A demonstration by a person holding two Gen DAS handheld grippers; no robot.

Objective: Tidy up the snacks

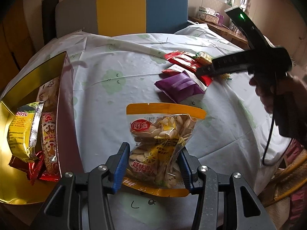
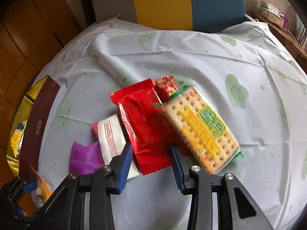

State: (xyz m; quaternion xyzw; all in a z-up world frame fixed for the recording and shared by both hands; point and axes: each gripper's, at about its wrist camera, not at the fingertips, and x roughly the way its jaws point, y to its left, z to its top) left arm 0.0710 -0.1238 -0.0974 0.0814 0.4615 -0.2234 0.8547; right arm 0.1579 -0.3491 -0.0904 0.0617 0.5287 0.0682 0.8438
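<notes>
My left gripper point(image 1: 153, 164) is shut on a clear orange-edged bag of seeds point(image 1: 163, 134) and holds it just above the tablecloth, right of the gold box point(image 1: 23, 187). The box holds a yellow packet point(image 1: 21, 132) and red packets point(image 1: 49, 143). My right gripper point(image 2: 151, 164) is open, its blue pads either side of the near end of a red packet point(image 2: 142, 122). Beside that lie a cracker pack point(image 2: 203, 132), a white packet point(image 2: 111, 134) and a purple packet point(image 2: 84, 157). The pile also shows in the left wrist view, with the purple packet point(image 1: 178, 86) nearest.
A white tablecloth point(image 2: 191, 57) with green prints covers the round table. A chair with grey, yellow and blue back point(image 1: 122, 7) stands behind it. The box's dark red wall point(image 2: 36, 122) is at the left. A wooden shelf with tissue boxes point(image 1: 209, 15) is at the far right.
</notes>
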